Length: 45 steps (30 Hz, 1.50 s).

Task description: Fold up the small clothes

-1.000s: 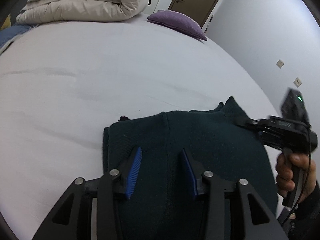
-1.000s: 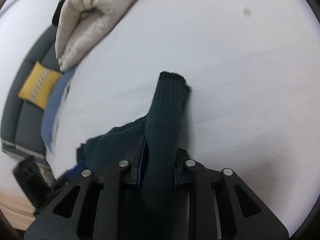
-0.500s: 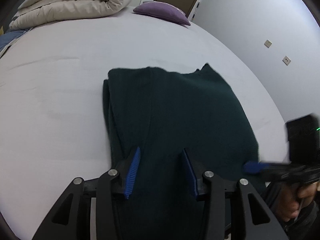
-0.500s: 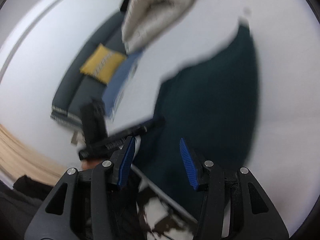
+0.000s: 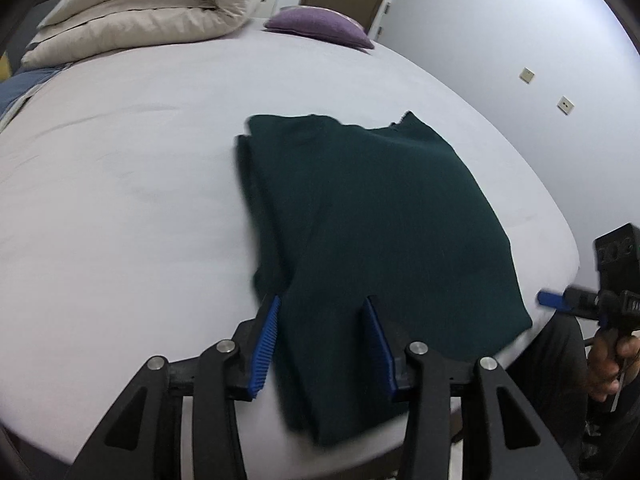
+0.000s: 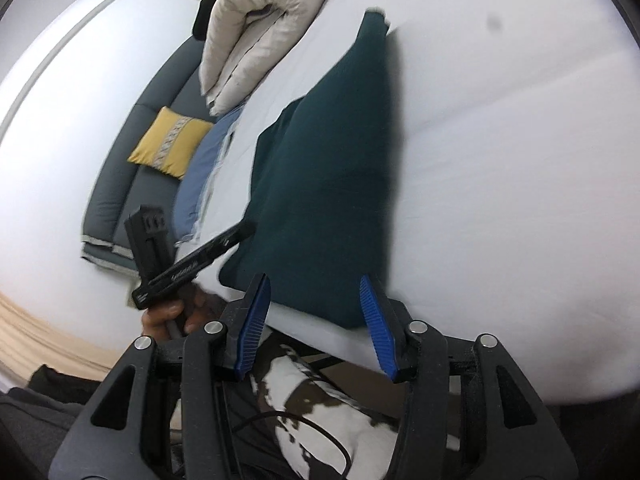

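Note:
A dark green knit garment (image 5: 372,216) lies folded flat on the white bed (image 5: 120,200), near its front edge. It also shows in the right wrist view (image 6: 324,168). My left gripper (image 5: 322,304) is open and empty, hovering over the garment's near edge. My right gripper (image 6: 314,284) is open and empty, held off the bed's edge just short of the garment. The right gripper shows at the right of the left wrist view (image 5: 556,300), and the left gripper shows in the right wrist view (image 6: 236,236).
A rolled cream duvet (image 5: 152,12) and a purple pillow (image 5: 320,26) lie at the far end of the bed. A grey sofa (image 6: 128,176) with a yellow cushion (image 6: 170,148) stands beside the bed. A wall (image 5: 520,40) stands to the right.
My right gripper has let go of the garment's sleeve, opened and pulled back off the bed. My left gripper has pulled back and up, so the whole folded garment now shows.

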### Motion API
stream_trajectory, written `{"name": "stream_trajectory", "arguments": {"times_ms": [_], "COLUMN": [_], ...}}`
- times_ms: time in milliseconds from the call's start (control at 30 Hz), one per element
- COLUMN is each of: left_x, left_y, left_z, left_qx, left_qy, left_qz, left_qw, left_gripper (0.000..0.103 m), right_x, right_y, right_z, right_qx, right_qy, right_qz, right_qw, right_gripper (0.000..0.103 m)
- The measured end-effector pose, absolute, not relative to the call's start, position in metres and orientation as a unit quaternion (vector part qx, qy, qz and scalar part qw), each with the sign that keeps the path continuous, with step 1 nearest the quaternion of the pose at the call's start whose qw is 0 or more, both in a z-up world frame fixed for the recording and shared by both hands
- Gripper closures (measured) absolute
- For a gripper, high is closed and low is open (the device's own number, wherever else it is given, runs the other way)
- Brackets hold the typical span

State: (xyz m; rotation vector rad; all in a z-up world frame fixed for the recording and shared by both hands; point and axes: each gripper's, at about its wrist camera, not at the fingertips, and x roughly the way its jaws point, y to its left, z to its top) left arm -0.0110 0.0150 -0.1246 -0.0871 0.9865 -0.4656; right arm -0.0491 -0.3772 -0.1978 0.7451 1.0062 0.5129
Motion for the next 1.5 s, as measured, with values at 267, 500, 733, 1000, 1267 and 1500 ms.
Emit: {"name": "stream_trajectory", "arguments": {"times_ms": [267,500,733,1000,1267,1500], "left_x": [-0.051,-0.079,-0.076,-0.038,-0.041,-0.037], "left_y": [0.017,-0.007,-0.012,-0.013,-0.022,-0.020], "left_z": [-0.055,0.005,0.033,-0.002,-0.053,-0.080], "left_qx": [0.013,0.081,0.089,-0.002,0.005,0.018], "left_qy": [0.339,0.206,0.181,0.339,0.397,0.414], "left_qz": [-0.151,-0.060,-0.014,-0.046,-0.043,-0.035], "left_qw": [0.929,0.973,0.979,0.940,0.917,0.909], "left_gripper": [0.000,0.000,0.000,0.000,0.000,0.000], "right_x": [-0.072,-0.076,-0.104,-0.111,-0.072,-0.053], "right_y": [-0.354,-0.325,-0.326,-0.315,-0.295,-0.266], "right_z": [-0.120,-0.051,0.001,0.039,-0.002,-0.046], "right_qx": [0.208,0.138,0.083,0.064,0.066,-0.001], "right_qy": [0.398,0.306,0.180,0.150,0.322,0.378], "right_qz": [0.153,0.092,0.020,0.055,-0.004,-0.111], "right_qw": [0.880,0.937,0.980,0.985,0.944,0.919], "right_gripper": [0.050,0.014,0.002,0.000,0.000,0.000]}}
